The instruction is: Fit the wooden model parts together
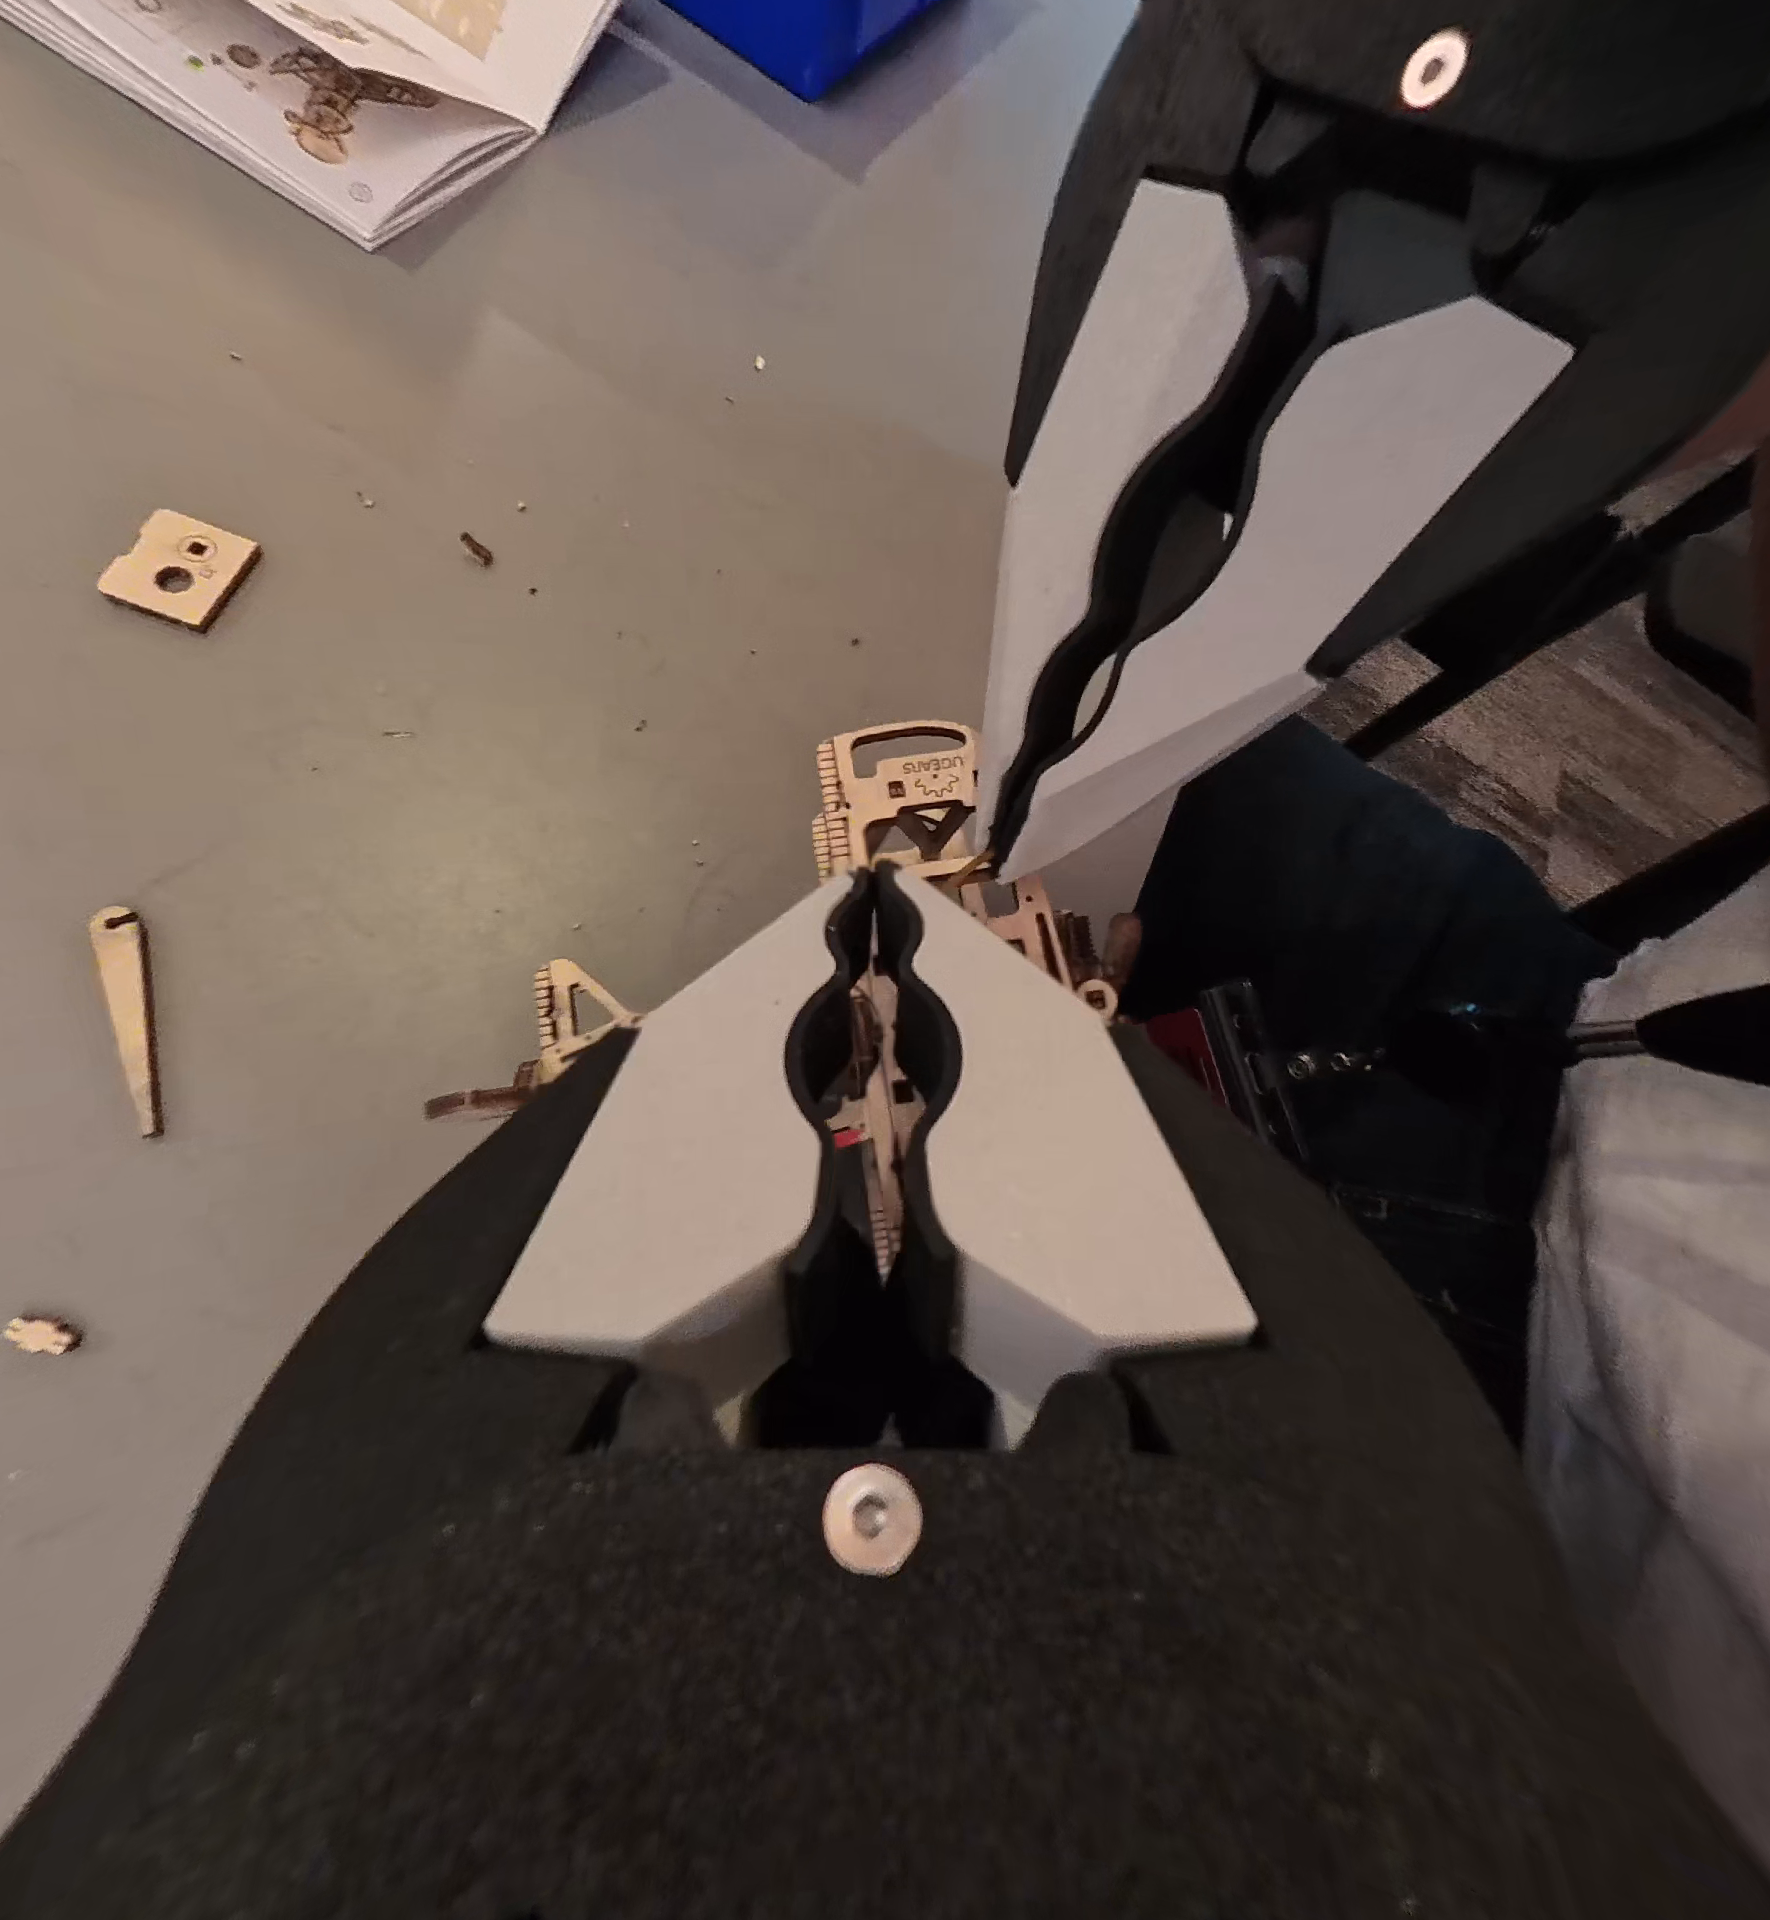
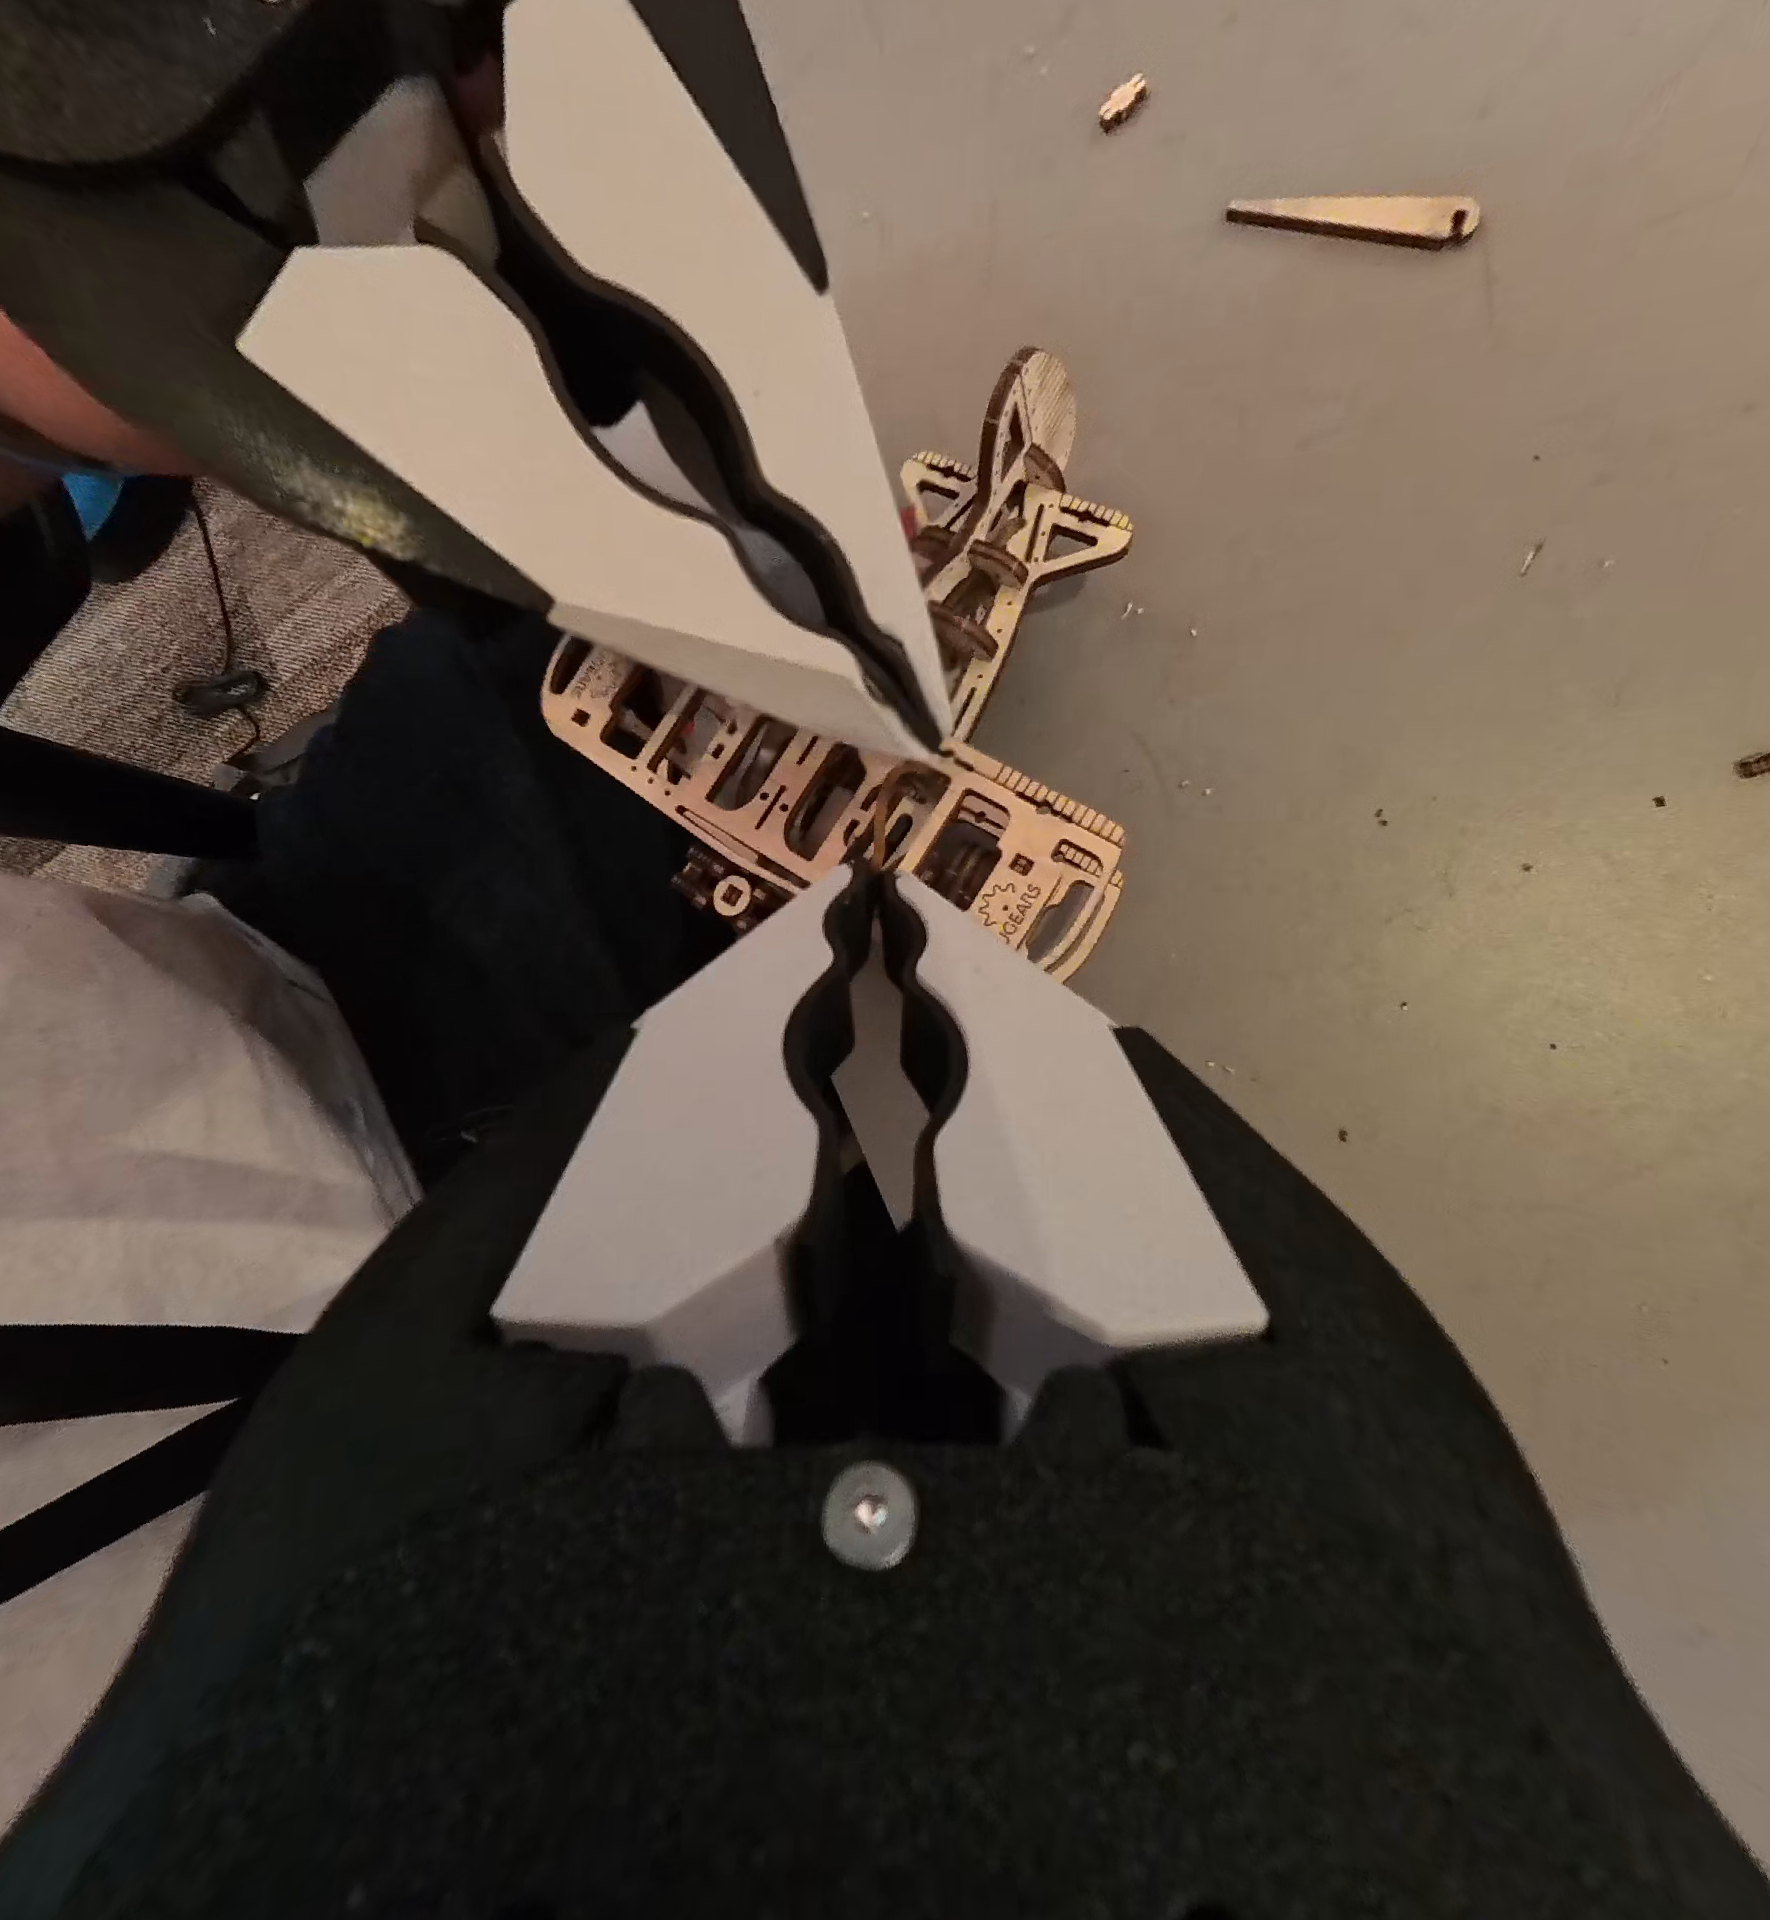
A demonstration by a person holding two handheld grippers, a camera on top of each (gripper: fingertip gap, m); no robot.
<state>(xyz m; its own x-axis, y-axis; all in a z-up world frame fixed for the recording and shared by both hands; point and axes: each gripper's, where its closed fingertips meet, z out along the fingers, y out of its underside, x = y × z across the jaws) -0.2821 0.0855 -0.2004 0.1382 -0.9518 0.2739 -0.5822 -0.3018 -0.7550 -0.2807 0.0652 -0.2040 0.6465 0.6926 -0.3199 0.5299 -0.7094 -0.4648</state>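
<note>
Left gripper (image 1: 876,883) — fingers clenched, wooden model (image 1: 896,790) being gripped at the tips | Right gripper (image 2: 868,878) — fingers clenched, small ring-shaped part (image 2: 891,821) being pinched against the model's frame | Model being held just past both fingertips, over the grey table (image 2: 1483,935).

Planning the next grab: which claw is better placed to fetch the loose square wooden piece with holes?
Probably the left. The left claw faces the table side where the square piece lies; the right claw view doesn't show it. Both claws are shut at the wooden model.

Each hand-held gripper (image 1: 876,883) (image 2: 865,883) has 2 pale grey wedge fingers, wavy black pads, a textured black body and 1 silver screw.
</note>
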